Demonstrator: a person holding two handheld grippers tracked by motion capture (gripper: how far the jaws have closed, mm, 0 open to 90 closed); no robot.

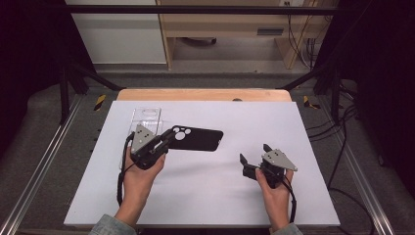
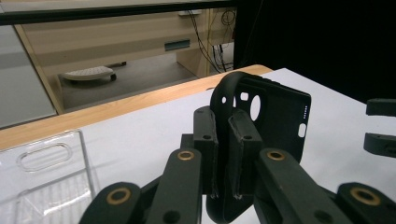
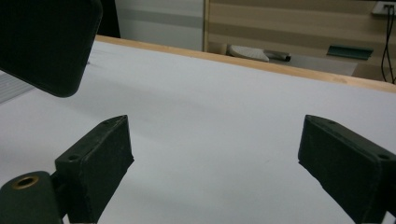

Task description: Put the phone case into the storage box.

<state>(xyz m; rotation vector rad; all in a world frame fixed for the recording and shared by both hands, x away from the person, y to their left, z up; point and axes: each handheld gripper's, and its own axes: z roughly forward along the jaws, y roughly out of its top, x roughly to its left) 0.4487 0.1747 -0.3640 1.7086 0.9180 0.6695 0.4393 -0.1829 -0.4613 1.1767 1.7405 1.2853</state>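
Your left gripper [image 1: 165,141] is clamped on the camera end of the black phone case [image 1: 195,138], which sticks out beyond its jaws, lifted off the white table [image 1: 205,196]. Just to its left lies a clear plastic case [image 1: 146,117]. Your right gripper [image 1: 253,155] has its jaws spread wide, nothing between them, the phone case well off to its left.

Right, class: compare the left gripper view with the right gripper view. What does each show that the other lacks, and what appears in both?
Left gripper view alone: the left tool shut on the rim of the black phone case, with its camera cut-outs, and the clear plastic case on the table. Right gripper view alone: the right tool, jaws wide apart with nothing between them. Both: the black phone case, the white table top and its wooden far edge.
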